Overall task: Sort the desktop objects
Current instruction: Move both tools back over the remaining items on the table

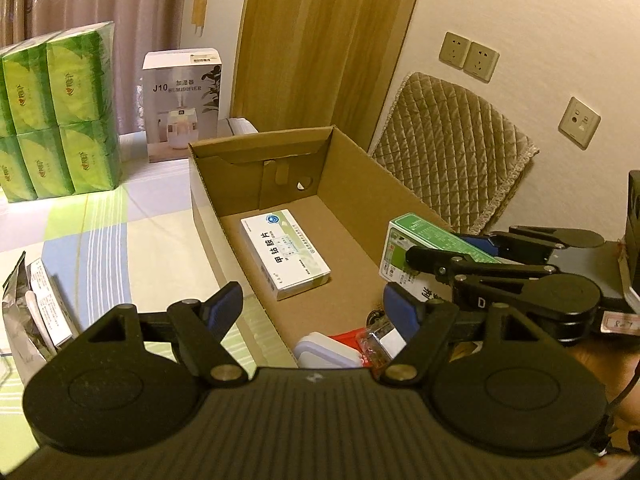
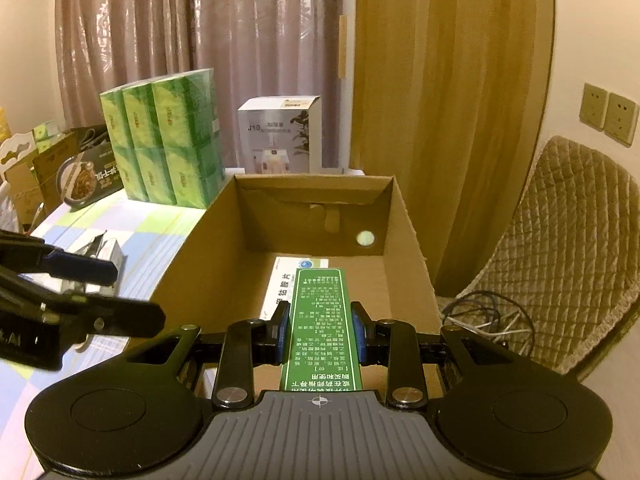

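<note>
An open cardboard box [image 1: 352,196] stands on the table; it also shows in the right wrist view [image 2: 404,240]. A white medicine box [image 1: 285,254] lies flat on its floor, also seen in the right wrist view [image 2: 282,280]. My right gripper [image 2: 320,330] is shut on a green medicine box [image 2: 320,320] and holds it above the cardboard box's near part; the green box also shows in the left wrist view [image 1: 424,240]. My left gripper [image 1: 316,306] is open and empty over the box's near left wall. Small items [image 1: 352,344] lie in the box's near corner.
A stack of green tissue packs [image 1: 56,116] and a humidifier carton [image 1: 182,104] stand at the table's far side. Silver foil packets and a small white box [image 1: 32,312] lie left of the cardboard box. A quilted chair [image 1: 452,152] stands to the right, with cables [image 2: 488,320] below.
</note>
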`<state>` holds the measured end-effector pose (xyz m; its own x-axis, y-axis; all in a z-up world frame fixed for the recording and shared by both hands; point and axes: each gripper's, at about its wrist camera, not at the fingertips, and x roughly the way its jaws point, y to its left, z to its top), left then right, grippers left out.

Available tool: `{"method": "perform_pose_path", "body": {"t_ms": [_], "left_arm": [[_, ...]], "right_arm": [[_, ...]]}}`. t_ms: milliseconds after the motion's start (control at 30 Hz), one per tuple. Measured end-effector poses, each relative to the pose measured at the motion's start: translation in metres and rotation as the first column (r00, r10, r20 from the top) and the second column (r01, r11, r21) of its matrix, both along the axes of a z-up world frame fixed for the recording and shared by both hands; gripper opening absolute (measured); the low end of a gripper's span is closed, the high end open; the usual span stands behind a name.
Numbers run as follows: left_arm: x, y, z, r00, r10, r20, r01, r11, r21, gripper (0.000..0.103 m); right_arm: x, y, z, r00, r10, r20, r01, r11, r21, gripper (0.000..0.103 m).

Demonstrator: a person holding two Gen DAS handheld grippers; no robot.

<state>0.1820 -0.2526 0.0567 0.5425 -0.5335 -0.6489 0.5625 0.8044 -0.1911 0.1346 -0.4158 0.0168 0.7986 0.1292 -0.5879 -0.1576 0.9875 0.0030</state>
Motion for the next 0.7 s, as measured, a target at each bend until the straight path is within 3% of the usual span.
{"method": "perform_pose_path", "body": {"t_ms": [33,133,700], "left_arm": [[0.000,0.000,0.000,1.000,0.001,-0.001,-0.001,1.000,0.000,0.073],[0.000,0.001,0.000,1.000,0.004,-0.003,-0.004,1.000,0.001,0.073],[-0.013,0.026,0.001,0.999,0.036,-0.005,-0.036,0.999,-0.009,0.074]], "right_arm": [[0.004,0.001,0.000,1.000,0.015,0.009,-0.015,1.000,-0.002,0.029],[0.008,0.002,0.003,0.999,0.002,0.033,-0.002,1.000,-0.014,0.062],[-0.040,0.000,0.007,1.000,-0.023,0.019,0.023,1.000,0.001,0.066]]}}
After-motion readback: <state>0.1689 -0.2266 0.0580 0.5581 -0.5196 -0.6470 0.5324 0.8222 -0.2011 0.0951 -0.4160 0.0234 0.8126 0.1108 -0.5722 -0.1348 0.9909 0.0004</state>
